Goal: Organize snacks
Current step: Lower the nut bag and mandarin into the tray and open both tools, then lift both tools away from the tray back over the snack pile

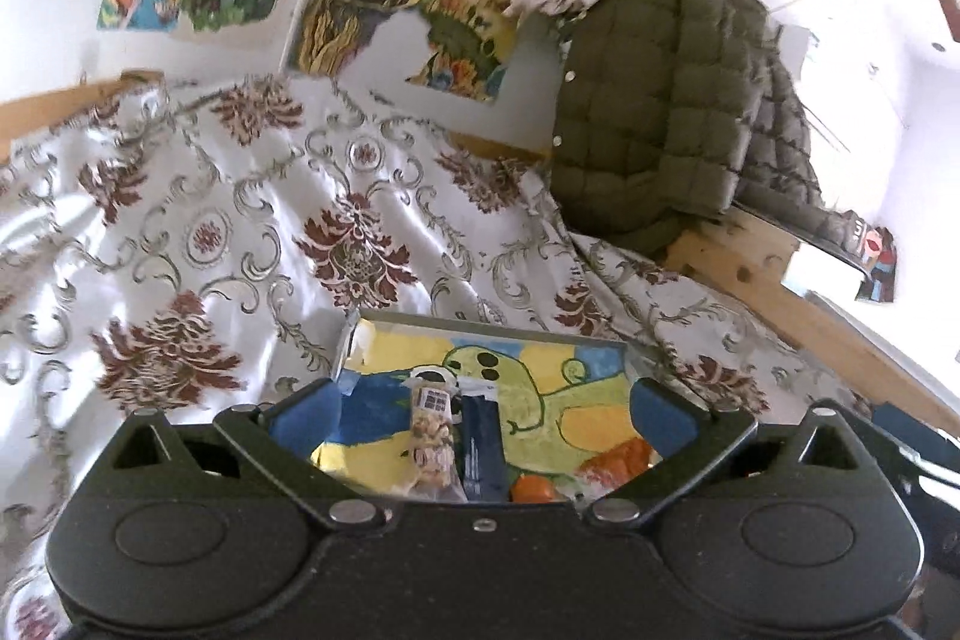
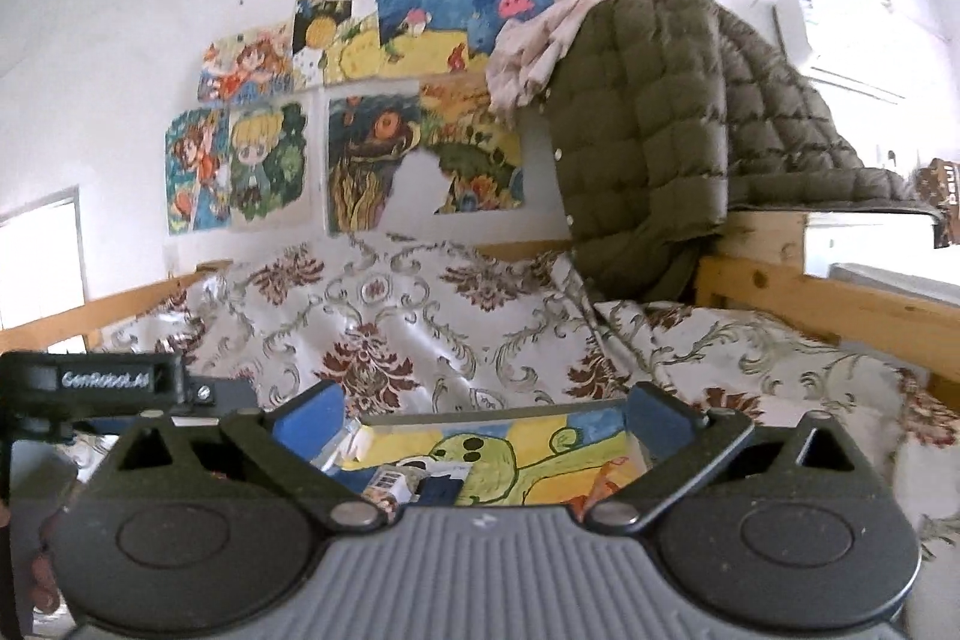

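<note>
Left wrist: painted tray (image 1: 594, 340) holds snack bars (image 1: 432, 430) and orange packets (image 1: 618, 460).

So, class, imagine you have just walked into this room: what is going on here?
A person is sorting snacks on a bed with a handheld gripper in each hand. The left gripper and the right gripper are both wide open and hold nothing. Below them lies a painted tray on the floral bedspread, with a beige snack packet, a dark blue packet and orange snacks lying in it. A green quilted jacket hangs behind.
</note>
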Motion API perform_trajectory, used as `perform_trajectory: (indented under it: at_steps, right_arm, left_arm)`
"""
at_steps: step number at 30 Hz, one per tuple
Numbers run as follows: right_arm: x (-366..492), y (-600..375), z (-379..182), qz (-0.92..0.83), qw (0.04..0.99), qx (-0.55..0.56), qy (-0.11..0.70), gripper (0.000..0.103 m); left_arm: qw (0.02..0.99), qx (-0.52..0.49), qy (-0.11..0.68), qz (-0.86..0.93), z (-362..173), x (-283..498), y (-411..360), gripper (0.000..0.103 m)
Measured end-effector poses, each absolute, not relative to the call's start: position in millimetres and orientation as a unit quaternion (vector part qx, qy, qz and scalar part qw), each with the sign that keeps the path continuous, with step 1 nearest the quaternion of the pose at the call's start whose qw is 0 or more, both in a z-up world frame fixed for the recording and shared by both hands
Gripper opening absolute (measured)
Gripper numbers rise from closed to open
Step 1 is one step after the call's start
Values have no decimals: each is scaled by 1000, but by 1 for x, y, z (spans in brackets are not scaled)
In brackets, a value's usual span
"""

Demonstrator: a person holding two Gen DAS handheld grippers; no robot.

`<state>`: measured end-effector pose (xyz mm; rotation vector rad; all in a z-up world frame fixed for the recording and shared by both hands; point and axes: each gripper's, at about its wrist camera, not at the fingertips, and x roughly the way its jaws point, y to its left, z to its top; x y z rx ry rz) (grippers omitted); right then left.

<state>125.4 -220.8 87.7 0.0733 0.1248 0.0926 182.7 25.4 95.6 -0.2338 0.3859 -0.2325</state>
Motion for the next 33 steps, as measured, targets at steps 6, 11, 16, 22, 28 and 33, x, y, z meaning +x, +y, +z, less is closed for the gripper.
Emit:
perform_trajectory:
  at_steps: [6,11,16,22,28,33]
  right_arm:
    - [73,-222,91,41,997,35,54,103]
    - [39,-221,85,30,998,25,56,103]
    - [13,-221,79,24,997,23,68,103]
    - [-11,-217,69,19,996,10,85,103]
    - [-25,-212,47,24,992,23,120,103]
    - [-22,-213,36,20,990,38,137,103]
  left_arm:
    - [971,-107,186,-107,91,122,27,102]
    - [970,-100,205,-88,80,84,29,102]
    - [971,-109,197,-78,73,56,33,102]
    - [970,-81,219,-63,52,37,28,102]
    - [964,-50,255,-57,33,33,29,102]
    - [959,-62,275,-41,25,32,37,102]
